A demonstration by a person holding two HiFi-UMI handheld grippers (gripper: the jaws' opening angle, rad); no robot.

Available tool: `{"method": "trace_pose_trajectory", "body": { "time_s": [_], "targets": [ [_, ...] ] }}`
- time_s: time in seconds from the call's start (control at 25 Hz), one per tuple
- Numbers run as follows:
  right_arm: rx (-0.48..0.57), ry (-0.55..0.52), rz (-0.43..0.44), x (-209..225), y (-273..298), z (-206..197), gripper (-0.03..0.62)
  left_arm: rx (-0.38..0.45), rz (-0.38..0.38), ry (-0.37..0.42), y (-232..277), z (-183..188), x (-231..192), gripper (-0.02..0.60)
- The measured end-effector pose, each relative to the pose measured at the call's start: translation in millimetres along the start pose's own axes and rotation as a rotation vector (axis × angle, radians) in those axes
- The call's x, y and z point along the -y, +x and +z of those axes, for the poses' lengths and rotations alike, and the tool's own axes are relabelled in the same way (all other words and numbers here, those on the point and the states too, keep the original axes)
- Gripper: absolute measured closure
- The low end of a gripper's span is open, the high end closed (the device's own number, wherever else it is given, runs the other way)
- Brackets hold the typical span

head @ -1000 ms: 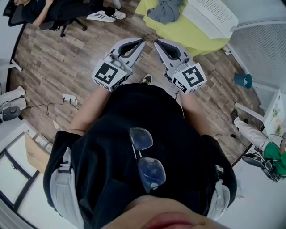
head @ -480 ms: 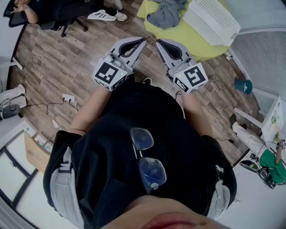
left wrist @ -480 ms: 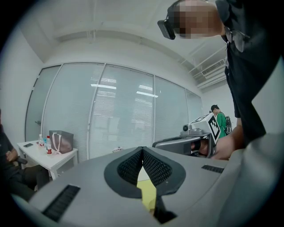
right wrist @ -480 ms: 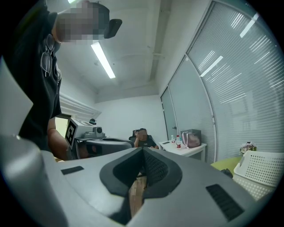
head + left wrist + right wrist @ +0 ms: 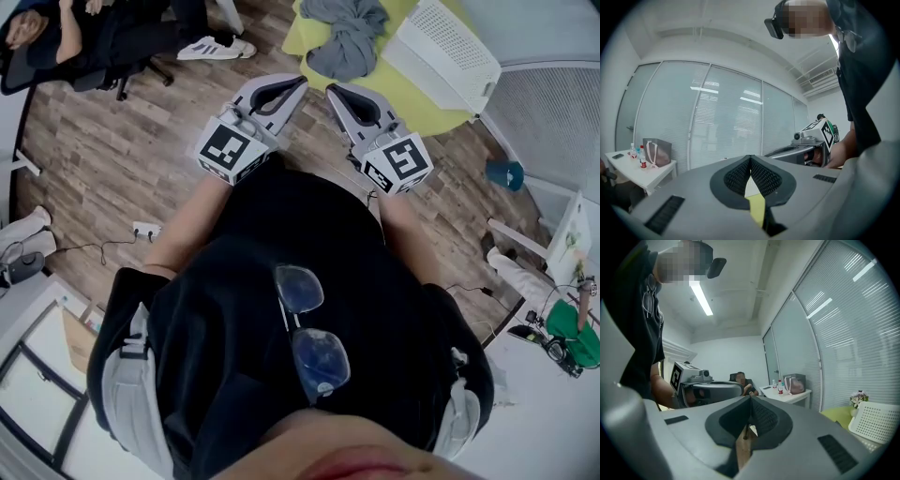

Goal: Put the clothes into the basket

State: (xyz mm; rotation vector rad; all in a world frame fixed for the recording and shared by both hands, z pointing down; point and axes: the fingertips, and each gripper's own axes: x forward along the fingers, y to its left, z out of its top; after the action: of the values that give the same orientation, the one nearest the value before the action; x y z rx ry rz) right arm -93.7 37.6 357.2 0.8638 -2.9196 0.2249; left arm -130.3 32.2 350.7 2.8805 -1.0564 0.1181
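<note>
clothes (image 5: 345, 37) beside basket (image 5: 441, 52), maybe on mat (image 5: 424, 103); left gripper (image 5: 300, 84), right gripper (image 5: 329, 90) closed empty

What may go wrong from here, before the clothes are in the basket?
1. The left gripper and the right gripper are shut and empty. The clothes lie in a crumpled heap, so a pinch may catch only one fold and the rest may drop.
2. The basket seems to sit at the edge of the yellow surface; a push could shift it.
3. A cable lies on the floor near the person; a step may catch it.
</note>
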Motion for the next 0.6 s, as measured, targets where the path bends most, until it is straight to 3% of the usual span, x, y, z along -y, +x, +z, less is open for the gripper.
{"method": "trace_pose_trajectory", "body": {
  "time_s": [0.6],
  "targets": [
    [-0.023,0.049,-0.213,56,111,12,0.568,-0.03,-0.213,-0.016,19,-6,-123,0.572]
  ]
}}
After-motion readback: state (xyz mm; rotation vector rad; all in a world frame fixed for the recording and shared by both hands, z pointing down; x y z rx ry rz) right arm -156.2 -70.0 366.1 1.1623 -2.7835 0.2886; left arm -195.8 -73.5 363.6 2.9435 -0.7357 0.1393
